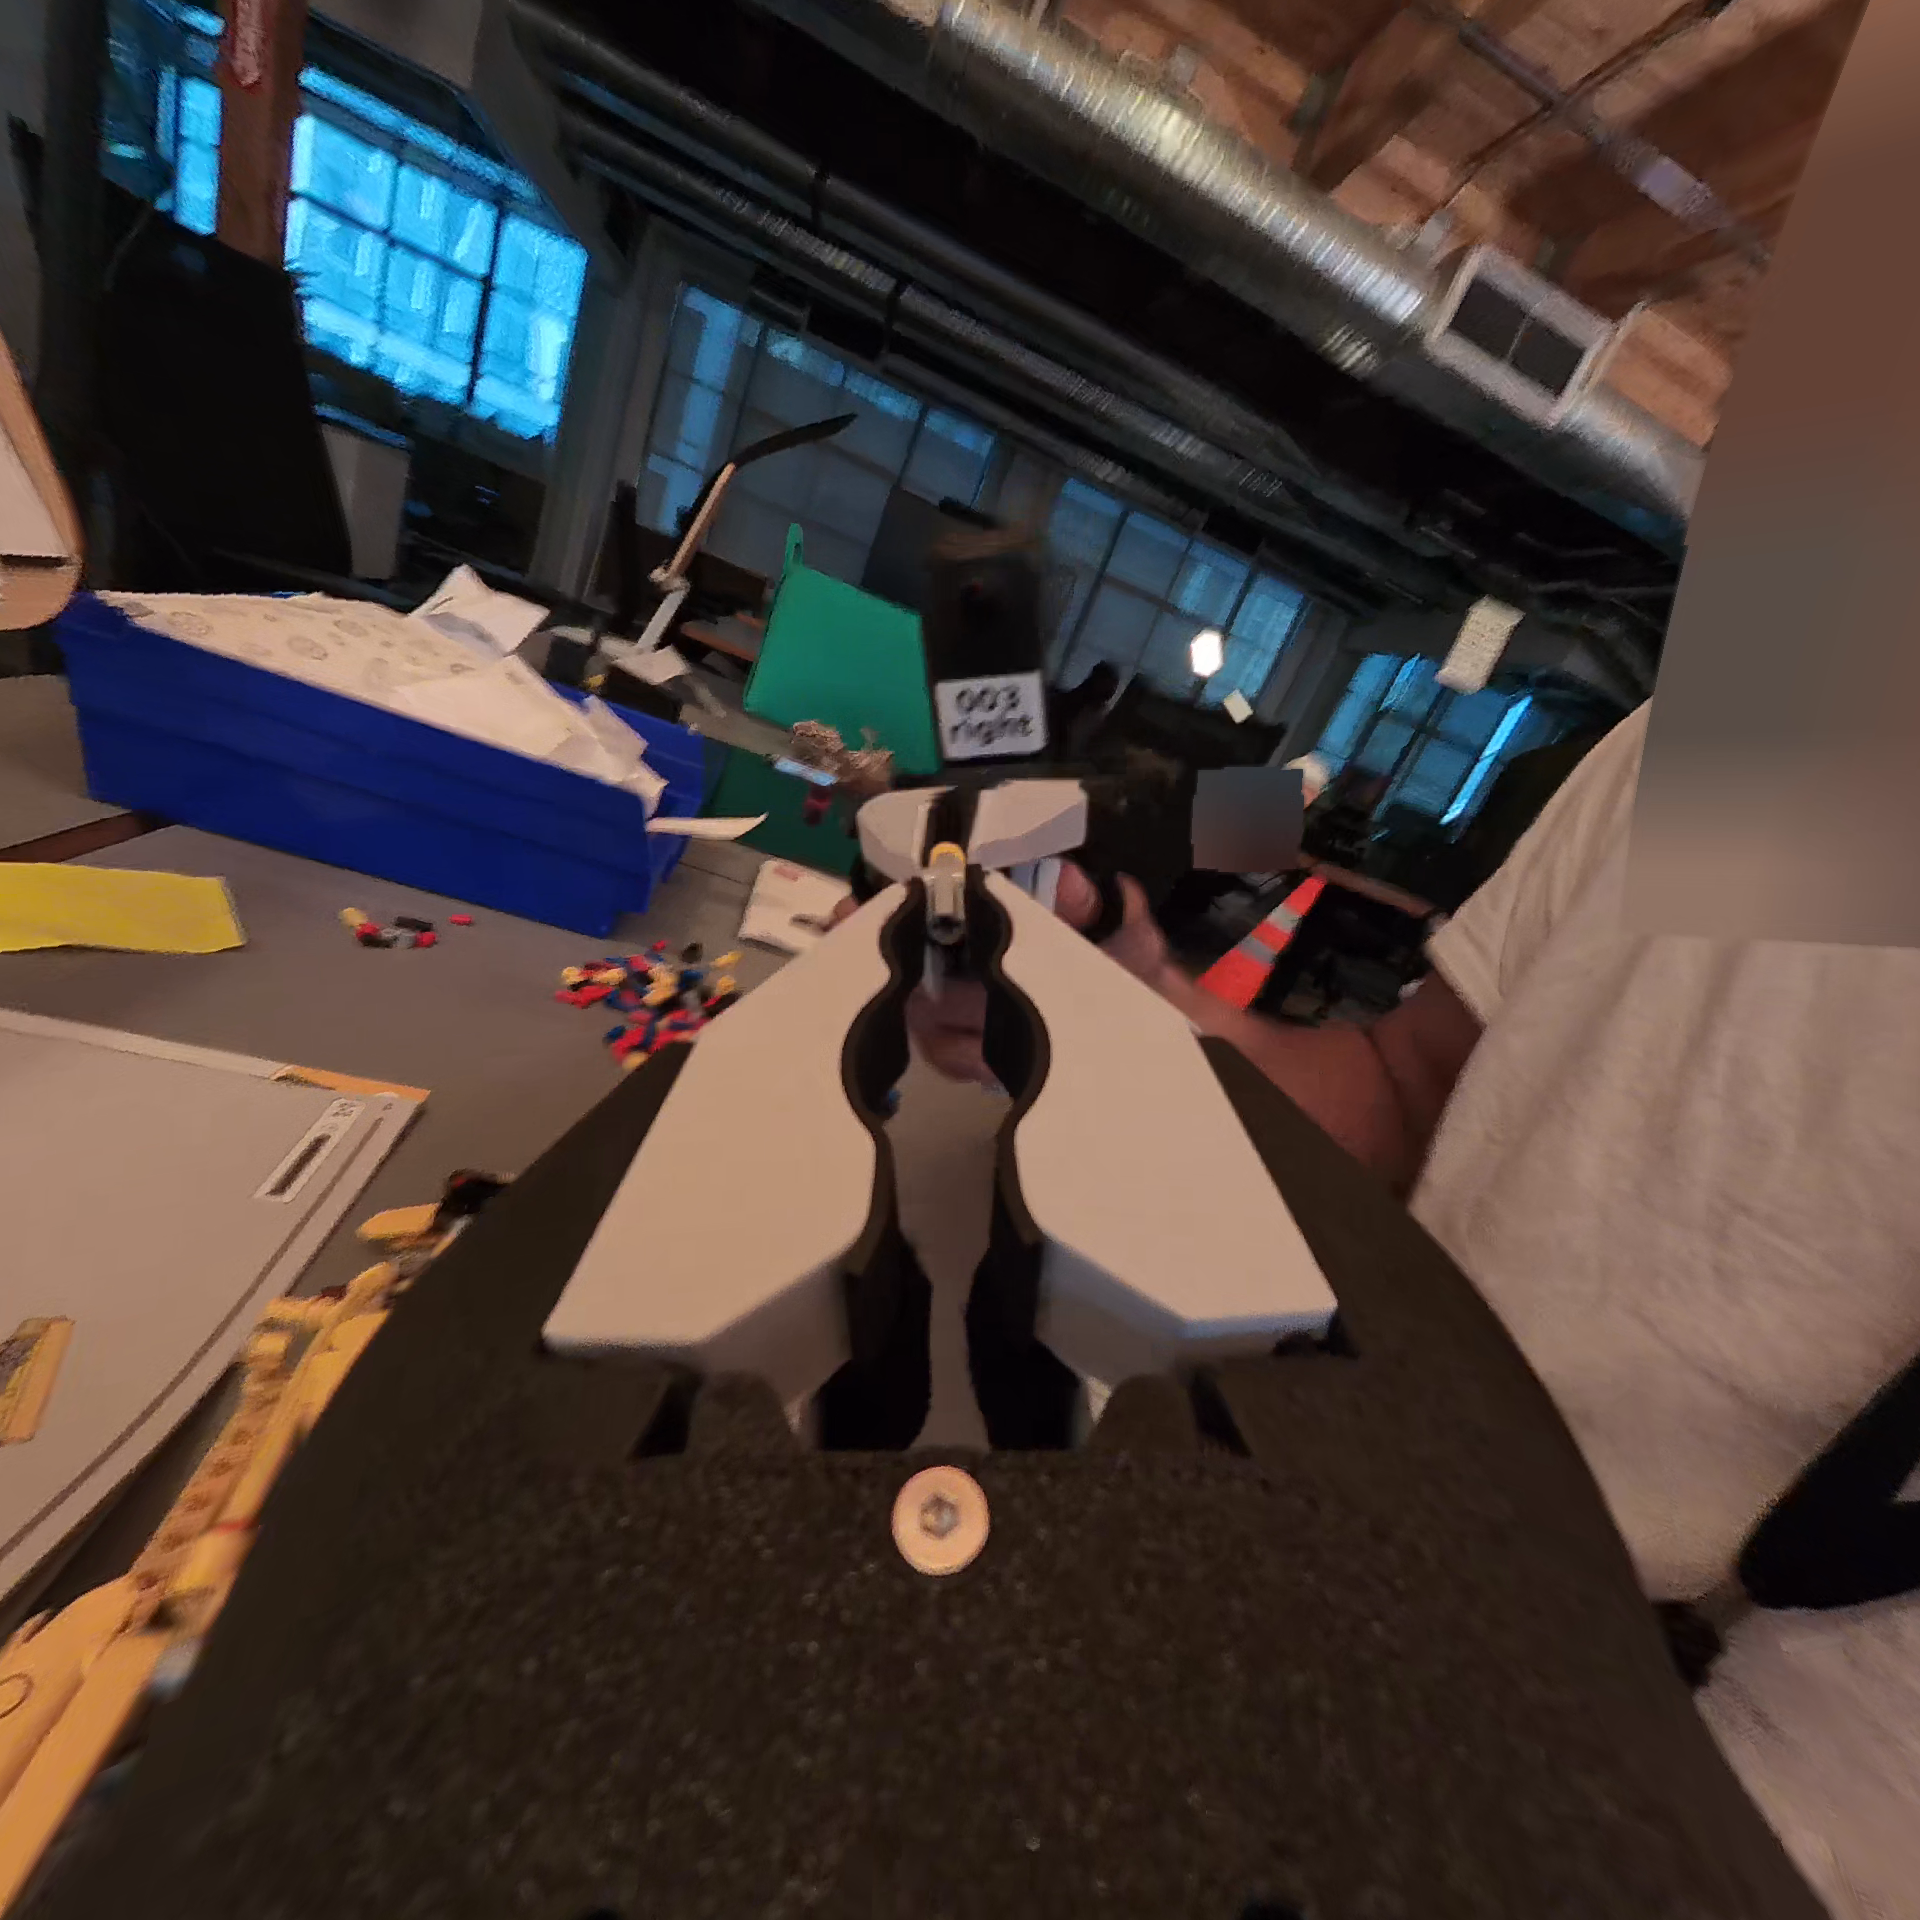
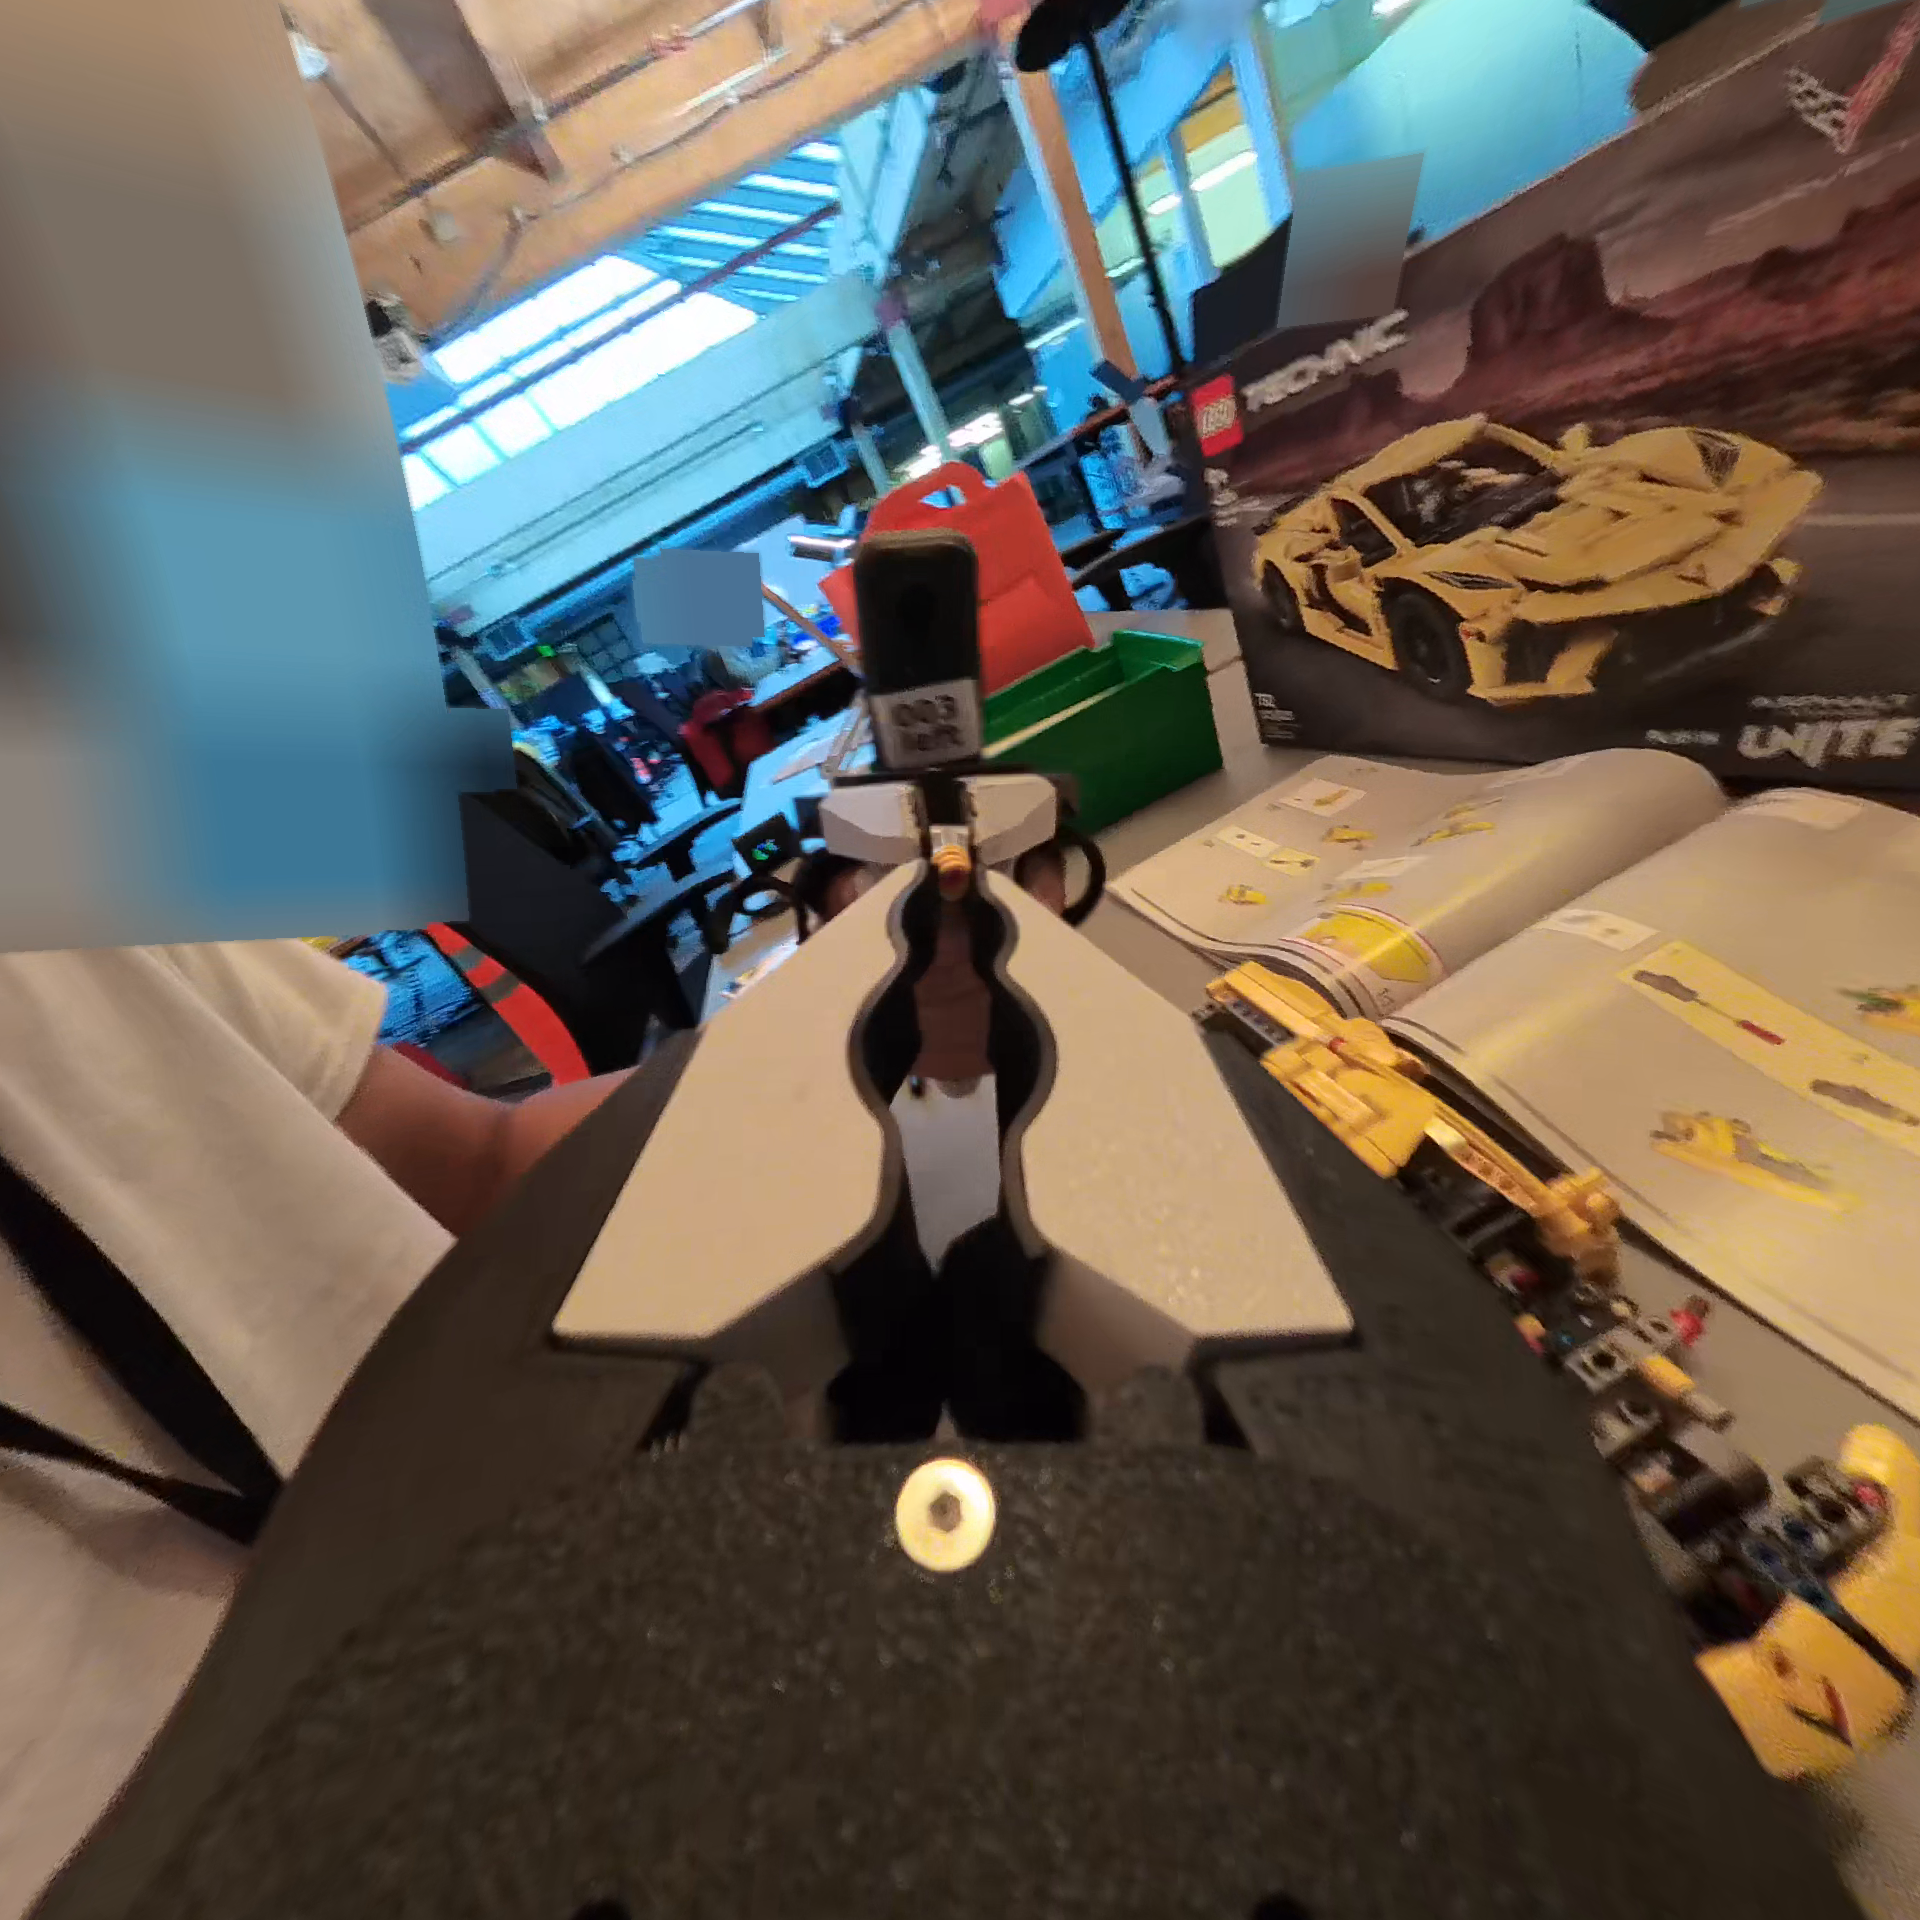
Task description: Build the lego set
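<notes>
We had the left claw (image 1: 943, 914) and right claw (image 2: 951, 871) tip to tip above the grey counter (image 1: 447, 997), both clamped on one small yellow-and-white lego pin (image 1: 943, 883).

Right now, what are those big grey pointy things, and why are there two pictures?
They are grabbing tools, one in each of a person's hands, each with a camera looking along its jaws. So each picture is one tool's view, and the two tools face each other tip to tip. The left gripper and right gripper pinch a small yellow and white Lego piece between them in mid-air. On the grey table lie loose bricks, a blue bin, an open instruction booklet, the set's box and a part-built yellow car.
</notes>
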The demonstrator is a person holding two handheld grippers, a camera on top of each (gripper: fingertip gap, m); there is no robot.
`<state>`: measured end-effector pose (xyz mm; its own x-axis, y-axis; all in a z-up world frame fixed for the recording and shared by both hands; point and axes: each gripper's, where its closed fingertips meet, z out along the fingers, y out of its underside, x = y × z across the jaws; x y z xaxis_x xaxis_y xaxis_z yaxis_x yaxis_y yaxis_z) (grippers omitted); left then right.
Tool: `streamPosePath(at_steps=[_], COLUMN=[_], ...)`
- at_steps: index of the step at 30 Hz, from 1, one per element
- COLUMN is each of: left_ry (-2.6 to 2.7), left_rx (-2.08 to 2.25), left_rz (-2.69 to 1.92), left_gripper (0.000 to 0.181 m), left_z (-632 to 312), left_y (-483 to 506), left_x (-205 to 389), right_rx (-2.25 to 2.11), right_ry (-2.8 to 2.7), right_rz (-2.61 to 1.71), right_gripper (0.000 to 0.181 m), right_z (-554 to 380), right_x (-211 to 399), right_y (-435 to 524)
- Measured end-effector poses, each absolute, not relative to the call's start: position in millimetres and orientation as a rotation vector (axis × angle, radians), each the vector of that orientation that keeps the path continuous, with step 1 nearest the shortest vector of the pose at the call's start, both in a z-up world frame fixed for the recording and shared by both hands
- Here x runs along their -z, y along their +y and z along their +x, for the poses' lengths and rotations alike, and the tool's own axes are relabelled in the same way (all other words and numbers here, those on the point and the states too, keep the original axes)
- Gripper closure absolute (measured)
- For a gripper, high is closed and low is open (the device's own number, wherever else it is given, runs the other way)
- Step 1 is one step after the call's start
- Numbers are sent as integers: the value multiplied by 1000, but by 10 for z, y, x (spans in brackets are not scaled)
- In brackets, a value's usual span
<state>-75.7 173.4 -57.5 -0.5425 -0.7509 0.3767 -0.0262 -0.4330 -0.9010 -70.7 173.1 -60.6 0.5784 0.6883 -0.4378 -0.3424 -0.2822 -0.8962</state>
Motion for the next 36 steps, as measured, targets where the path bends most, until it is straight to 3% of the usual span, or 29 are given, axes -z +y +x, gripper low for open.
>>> streamPosePath(at_steps=[13,17,22,28,36], left_ry=[1235,1107,969,555,404], left_rx=[2126,2240,2159,1937,1977], left_rz=[-1166,-1223,-1381,-1838,-1891], left_gripper=[175,174,174,174,174], left_z=[-680,-643,-633,-914,-1070], left_y=[1740,1863,2208,3194,3428], left_x=[619,636,741,1311,1415], right_rx=[-1000,-849,-621,-295,-123], right_ry=[-307,-364,-360,-74,-172], right_rz=[-1544,-1526,-1579,-1731,-1950], right_gripper=[177,159,159,156,167], right_z=[-637,-550,-308,488,491], right_x=[663,643,680,1285,1865], right_y=[1736,1829,2091,2579,2515])
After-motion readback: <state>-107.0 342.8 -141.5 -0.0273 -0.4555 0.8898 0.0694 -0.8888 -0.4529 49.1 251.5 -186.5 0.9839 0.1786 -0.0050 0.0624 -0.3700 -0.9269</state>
